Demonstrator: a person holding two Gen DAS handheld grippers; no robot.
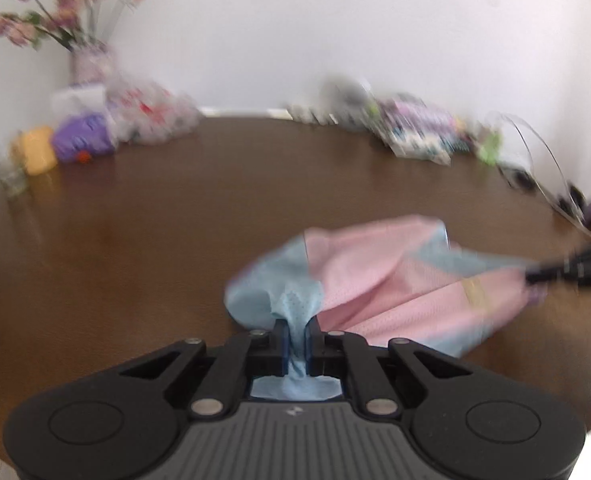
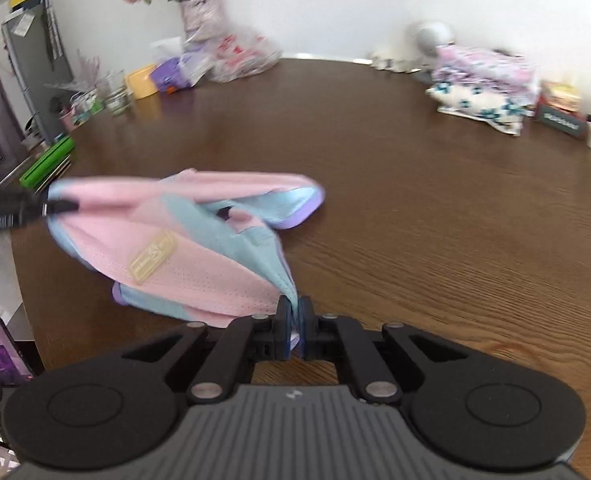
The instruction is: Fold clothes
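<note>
Both tools pinch the pink-blue garment (image 2: pixel 199 256): left tool (image 1: pixel 295 336), right tool (image 2: pixel 294 322). Next it wants spreading flat on the counter (image 2: pixel 415 220).

My left claw (image 1: pixel 295 344): black linkage arms, silver round screw heads, blue pads on fingers (image 1: pixel 282 346). Grey ribbed body with small white logo, two round black housings with circular recesses. My right claw (image 2: pixel 294 328) looked identical: same black, grey, blue.
</note>
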